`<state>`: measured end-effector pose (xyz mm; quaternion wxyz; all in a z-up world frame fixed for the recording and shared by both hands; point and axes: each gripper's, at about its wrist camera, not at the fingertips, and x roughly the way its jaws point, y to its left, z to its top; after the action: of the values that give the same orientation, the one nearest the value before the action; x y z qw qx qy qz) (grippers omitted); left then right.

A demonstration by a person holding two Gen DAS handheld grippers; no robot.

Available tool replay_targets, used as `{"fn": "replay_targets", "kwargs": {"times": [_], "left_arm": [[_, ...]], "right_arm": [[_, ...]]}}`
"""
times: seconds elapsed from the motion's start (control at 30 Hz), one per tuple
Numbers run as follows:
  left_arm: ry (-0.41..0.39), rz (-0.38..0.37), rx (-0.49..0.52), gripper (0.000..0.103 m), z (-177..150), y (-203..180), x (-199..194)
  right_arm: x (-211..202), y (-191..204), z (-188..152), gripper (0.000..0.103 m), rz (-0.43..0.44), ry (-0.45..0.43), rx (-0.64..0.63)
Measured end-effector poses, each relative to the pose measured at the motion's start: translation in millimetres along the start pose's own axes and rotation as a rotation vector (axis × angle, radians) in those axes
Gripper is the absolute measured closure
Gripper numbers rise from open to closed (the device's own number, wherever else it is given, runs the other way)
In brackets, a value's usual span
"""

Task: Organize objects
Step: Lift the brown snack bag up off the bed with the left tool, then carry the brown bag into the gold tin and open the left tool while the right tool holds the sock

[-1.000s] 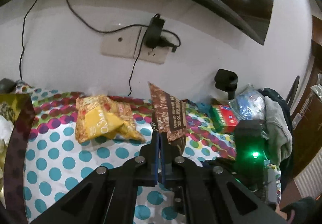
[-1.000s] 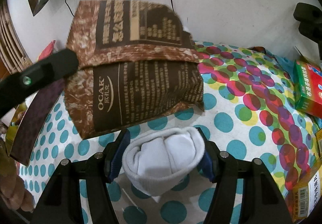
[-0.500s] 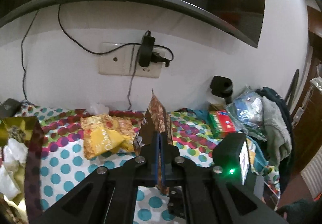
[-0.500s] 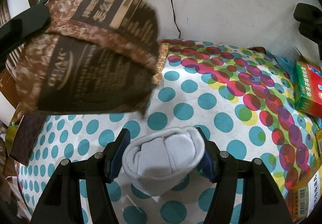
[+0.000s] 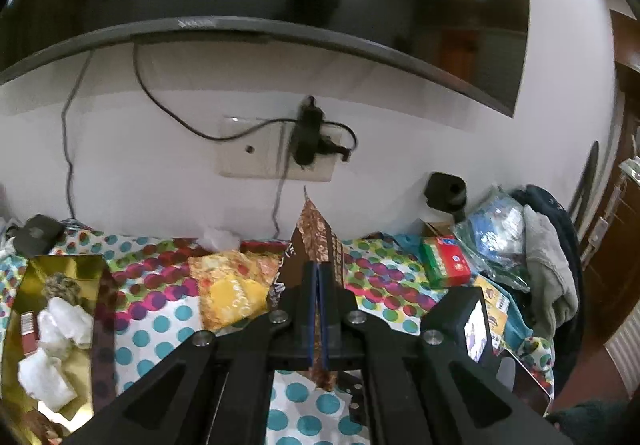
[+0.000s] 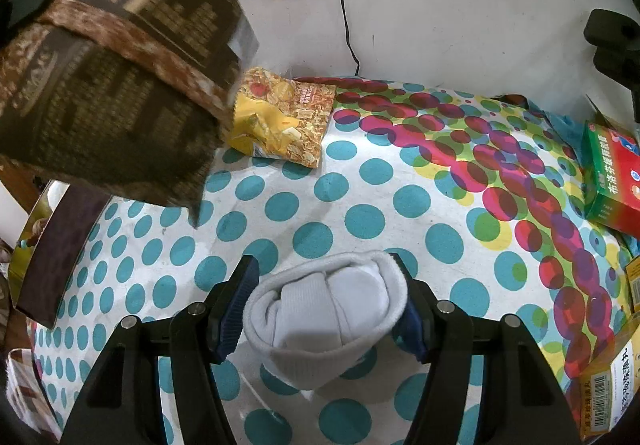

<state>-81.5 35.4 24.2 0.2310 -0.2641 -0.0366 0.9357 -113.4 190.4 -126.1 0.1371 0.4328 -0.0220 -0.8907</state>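
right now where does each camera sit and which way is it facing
Left wrist: on the left claw, facing the wall socket and TV; the claw is shut on the brown bag.
Right wrist: on the right claw, angled down at the dotted cloth; its pads grip the white sock roll.
Shared: brown bag, yellow snack bag, green-red box.

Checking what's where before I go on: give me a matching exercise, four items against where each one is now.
Items:
1. brown bag
2. rolled white socks
3. yellow snack pouch
4. green and red box

Places:
A. lying by the wall under the sockets
B. pinched in the left gripper, off the cloth
C. at the cloth's right edge
D. between the right gripper's pads

Pairs: 1-B, 2-D, 3-A, 4-C
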Motion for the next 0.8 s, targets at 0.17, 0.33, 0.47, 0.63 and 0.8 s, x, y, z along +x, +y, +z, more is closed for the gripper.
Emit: {"fn": "replay_targets", "kwargs": {"times": [0.17, 0.33, 0.47, 0.63, 0.8], "left_arm": [[-0.006, 0.037, 0.016, 0.102, 8, 7, -13], [-0.016, 0.08, 0.025, 0.102, 15, 20, -30], [-0.025, 0.138, 0.013, 0.102, 19, 41, -47], [-0.032, 0.213, 0.007, 0.102, 27, 70, -69], [-0.059, 0.297, -0.016, 0.102, 38, 106, -97]], "right_arm": [[0, 0, -1, 0.041, -0.004, 0.001, -0.003], [1, 1, 0, 0.041, -0.006, 0.001, -0.004], [1, 2, -2, 0.041, -0.011, 0.002, -0.008], [1, 2, 0, 0.041, -0.015, 0.003, -0.011], [2, 3, 2, 0.041, -0.017, 0.004, -0.012]]}}
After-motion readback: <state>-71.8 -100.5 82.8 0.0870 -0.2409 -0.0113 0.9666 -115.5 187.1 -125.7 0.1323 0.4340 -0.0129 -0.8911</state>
